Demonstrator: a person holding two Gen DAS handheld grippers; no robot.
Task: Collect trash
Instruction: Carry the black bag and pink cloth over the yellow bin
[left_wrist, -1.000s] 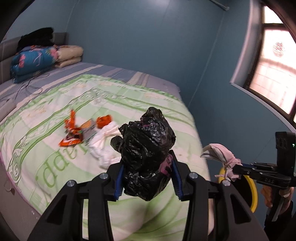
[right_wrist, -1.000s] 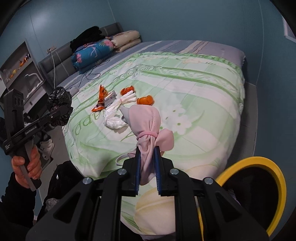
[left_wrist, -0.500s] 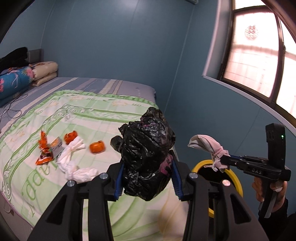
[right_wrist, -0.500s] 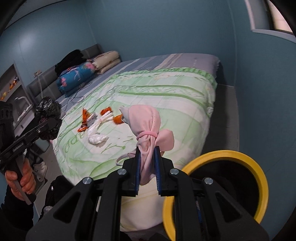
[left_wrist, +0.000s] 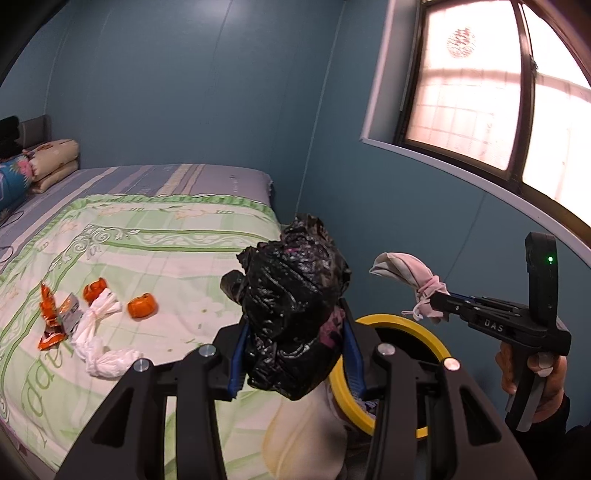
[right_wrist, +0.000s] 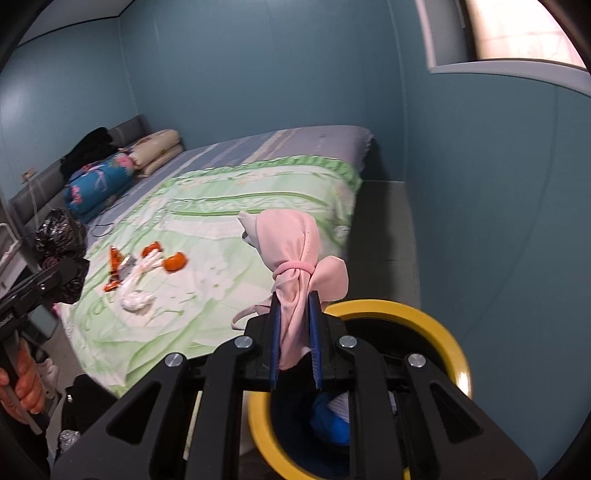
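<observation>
Shift since a second ago: both views have swung off the bed toward the corner — the yellow-rimmed bin (right_wrist: 448, 334), then only at the frame edge, now sits right under both loads.
Left gripper (left_wrist: 293, 363): clamped on a crumpled black plastic bag (left_wrist: 291, 302), jaws part-way apart around its bulk; the wad rides just to the left of the bin mouth in the left wrist view.
Right gripper (right_wrist: 294, 349): jaws narrow, pinching the tail of a pink cloth bundle (right_wrist: 295, 254) tied with a pink band; the bundle stands upright above the near rim of the bin.
Bin contents: something blue and something white show low inside — the rest is hidden by the gripper body.
Done so far: two pieces lifted off the bed and carried to the bin; neither is dropped yet.
Left on the bed (left_wrist: 192, 236): knotted white bag (left_wrist: 98, 334), two crushed orange pieces (left_wrist: 142, 304), an orange wrapper (left_wrist: 50, 315) with a small silver-grey packet just beside it — all lying close together, well apart from the bin.
Judgement: roughly mid-task; releasing both loads looks like the next step, then at least one more trip to the bed.
Risk: the black wad sits off-centre and could catch the rim.
</observation>
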